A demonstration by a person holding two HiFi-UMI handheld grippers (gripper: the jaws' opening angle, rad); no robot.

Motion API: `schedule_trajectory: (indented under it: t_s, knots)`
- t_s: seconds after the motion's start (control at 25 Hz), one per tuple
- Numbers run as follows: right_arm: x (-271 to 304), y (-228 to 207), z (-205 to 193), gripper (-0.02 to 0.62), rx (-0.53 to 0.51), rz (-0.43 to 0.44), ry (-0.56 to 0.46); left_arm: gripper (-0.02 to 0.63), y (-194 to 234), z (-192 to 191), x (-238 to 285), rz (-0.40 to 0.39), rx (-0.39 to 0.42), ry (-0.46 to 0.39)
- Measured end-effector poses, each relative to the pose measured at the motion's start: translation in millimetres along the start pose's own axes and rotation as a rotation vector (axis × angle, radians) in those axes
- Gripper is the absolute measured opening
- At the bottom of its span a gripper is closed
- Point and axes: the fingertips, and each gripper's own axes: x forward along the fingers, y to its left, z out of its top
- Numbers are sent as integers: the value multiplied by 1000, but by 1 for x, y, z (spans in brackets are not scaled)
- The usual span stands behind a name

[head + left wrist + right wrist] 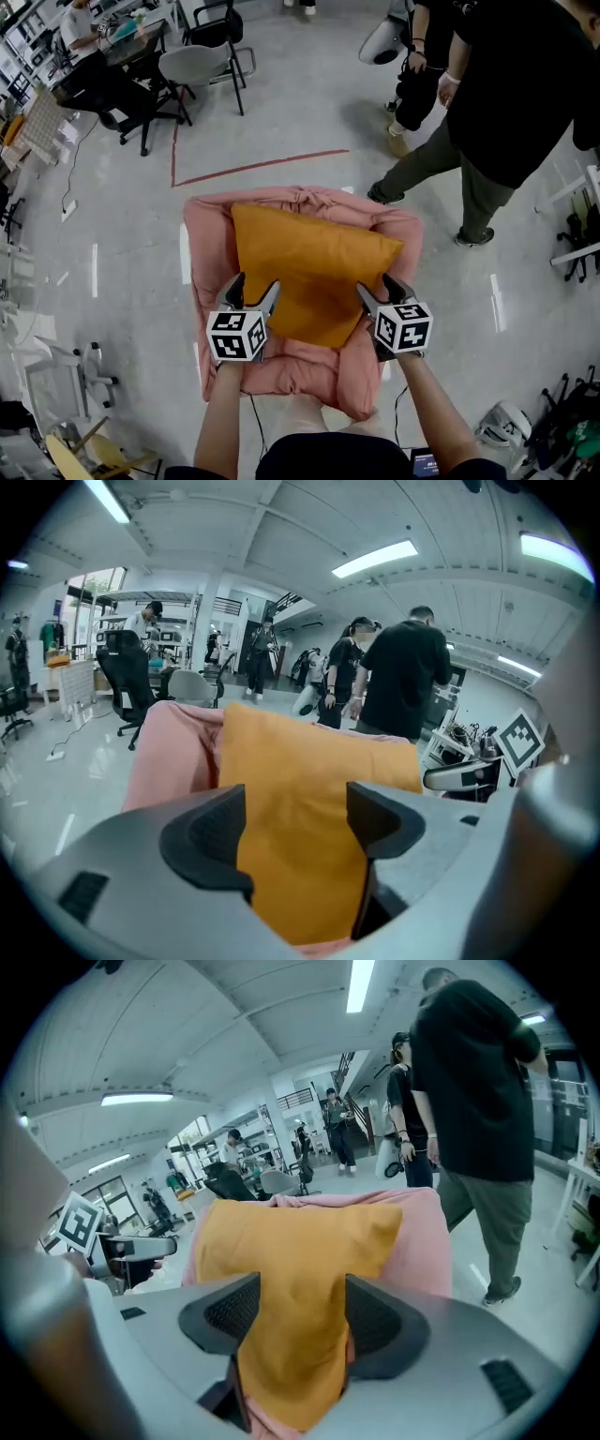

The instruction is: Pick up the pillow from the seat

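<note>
An orange pillow (309, 262) leans on a pink cushioned seat (208, 234), its lower edge toward me. At the pillow's lower left edge my left gripper (254, 286) stands open. The orange cloth (300, 761) lies between its dark pads (211, 832), and the pads do not pinch it. At the lower right corner my right gripper (377, 287) is open too. That corner of the pillow (291, 1241) hangs between its wide-set pads (375, 1316). Pink seat padding (427, 1241) shows behind the pillow, and the seat's side (169, 752) rises to the left.
A person in black (487, 112) stands just beyond the seat at the right, one shoe (384, 195) close to its back corner. Office chairs (202, 61) and a desk stand at the far left. Red tape (262, 167) marks the floor behind the seat.
</note>
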Motion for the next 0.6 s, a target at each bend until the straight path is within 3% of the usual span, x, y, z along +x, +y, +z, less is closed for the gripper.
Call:
schedule_trajectory:
  t_s: [0.32, 0.6]
  knots:
    - [17, -12, -5, 304, 23, -52, 3, 412, 24, -4, 21, 30, 4, 20]
    - [29, -25, -7, 324, 49, -77, 24, 431, 41, -10, 37, 42, -6, 45]
